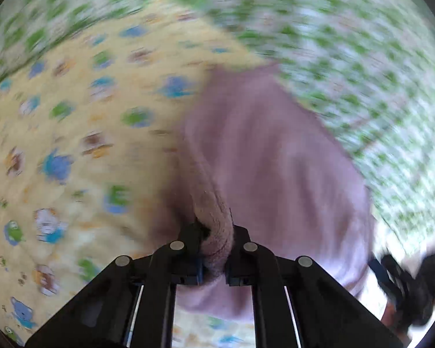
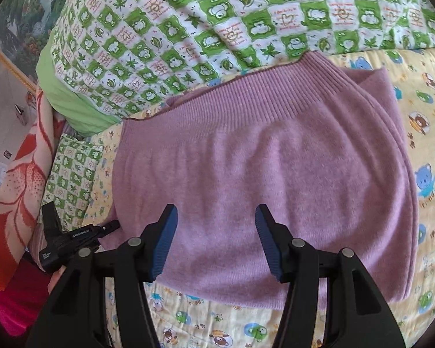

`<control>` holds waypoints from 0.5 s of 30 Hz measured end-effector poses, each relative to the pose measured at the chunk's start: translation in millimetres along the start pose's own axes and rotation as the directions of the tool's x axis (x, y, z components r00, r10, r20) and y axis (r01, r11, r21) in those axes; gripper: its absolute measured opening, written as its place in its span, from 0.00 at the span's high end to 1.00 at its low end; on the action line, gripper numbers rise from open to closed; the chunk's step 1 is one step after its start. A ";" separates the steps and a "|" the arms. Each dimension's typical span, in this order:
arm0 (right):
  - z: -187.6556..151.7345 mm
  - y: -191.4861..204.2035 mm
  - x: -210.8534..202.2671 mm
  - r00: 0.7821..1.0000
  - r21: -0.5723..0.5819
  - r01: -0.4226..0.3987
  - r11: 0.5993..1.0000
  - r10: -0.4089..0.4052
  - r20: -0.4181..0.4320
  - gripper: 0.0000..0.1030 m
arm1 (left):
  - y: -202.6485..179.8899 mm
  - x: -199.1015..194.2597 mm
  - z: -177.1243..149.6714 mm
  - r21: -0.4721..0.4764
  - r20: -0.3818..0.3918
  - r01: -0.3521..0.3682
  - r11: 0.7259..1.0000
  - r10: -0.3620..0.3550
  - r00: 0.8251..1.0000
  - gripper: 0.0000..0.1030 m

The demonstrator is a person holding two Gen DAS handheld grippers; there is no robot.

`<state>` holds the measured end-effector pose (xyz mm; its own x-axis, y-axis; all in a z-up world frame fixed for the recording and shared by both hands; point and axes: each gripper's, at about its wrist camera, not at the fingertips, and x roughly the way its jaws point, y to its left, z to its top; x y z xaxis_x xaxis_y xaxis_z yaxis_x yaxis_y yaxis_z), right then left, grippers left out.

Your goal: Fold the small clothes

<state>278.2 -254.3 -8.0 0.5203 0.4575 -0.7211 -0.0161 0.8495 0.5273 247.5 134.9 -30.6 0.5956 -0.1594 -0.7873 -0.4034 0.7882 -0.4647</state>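
A pink-purple knit garment lies folded on a yellow cartoon-print sheet, its ribbed band toward the far side. My right gripper is open and empty, hovering over the garment's near part. My left gripper is shut on a bunched edge of the same garment; that view is blurred by motion. The left gripper also shows in the right wrist view at the garment's left corner.
A green-and-white checked quilt lies bunched along the far side. An orange flowered blanket is at the left edge. A framed picture hangs at the far left.
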 end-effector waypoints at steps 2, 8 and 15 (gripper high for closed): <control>11.0 3.1 2.5 0.999 -0.009 -0.035 0.999 0.035 -0.008 0.45 | -36.5 -4.6 -10.7 0.111 0.004 0.025 0.993 -0.026 1.000 0.93; 50.4 20.6 32.1 0.976 -0.010 -0.175 0.985 0.172 -0.132 0.43 | -112.7 16.3 -63.3 0.325 -0.077 0.081 0.942 -0.059 0.995 0.93; 78.0 38.8 80.4 0.958 -0.052 -0.185 0.981 0.168 -0.231 0.26 | -88.4 34.5 -61.6 0.239 -0.104 0.055 0.969 -0.031 0.994 0.93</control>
<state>386.0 -205.0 -10.5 0.2984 0.6420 -0.7062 -0.1566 0.7628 0.6273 260.9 23.1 -41.7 0.5322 -0.2449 -0.8105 -0.1921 0.8974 -0.3973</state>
